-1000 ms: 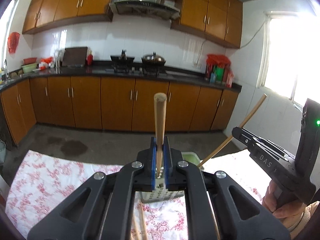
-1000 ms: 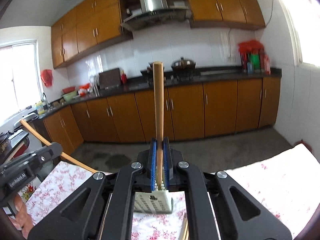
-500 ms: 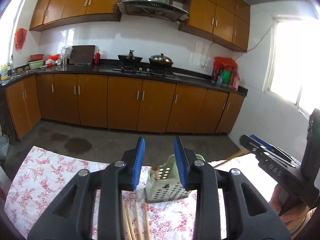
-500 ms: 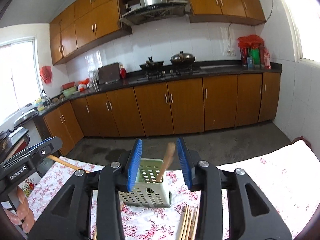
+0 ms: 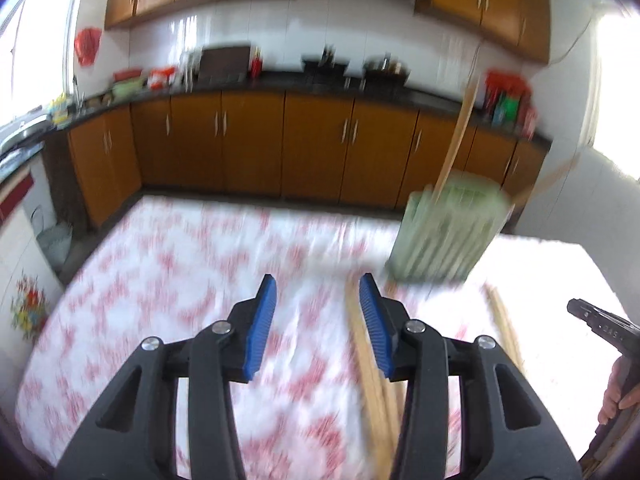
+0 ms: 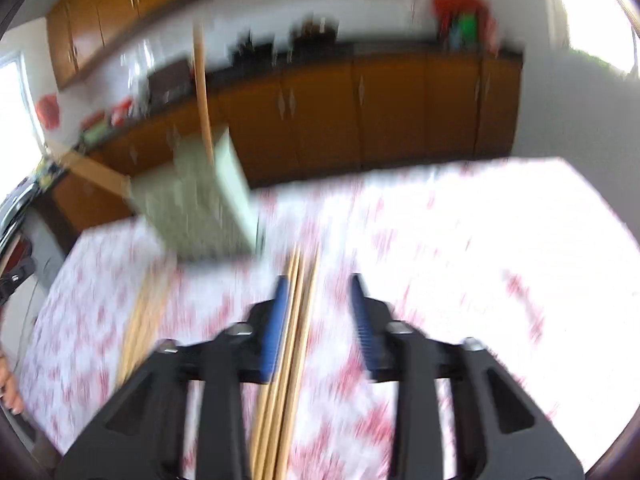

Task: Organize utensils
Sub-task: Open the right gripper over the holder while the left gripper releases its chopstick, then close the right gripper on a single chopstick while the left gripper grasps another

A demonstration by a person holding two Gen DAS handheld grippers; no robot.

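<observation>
A pale green slotted holder stands on the floral tablecloth with two wooden chopsticks sticking out of it. My left gripper is over the cloth, its jaws opening with nothing between them. A bundle of loose chopsticks lies by its right finger. My right gripper is low over another bundle of chopsticks, which runs between its closing jaws near the left pad. The pads do not press on them. Both views are blurred.
The table is covered with a white and red floral cloth. The right gripper and a hand show at the left view's right edge. The left bundle shows in the right view. Kitchen cabinets stand beyond the table.
Both grippers let go of a chopstick into the holder and opened. Both then tilted down and dropped toward the loose chopsticks on the cloth, with the holder sliding off to one side.
</observation>
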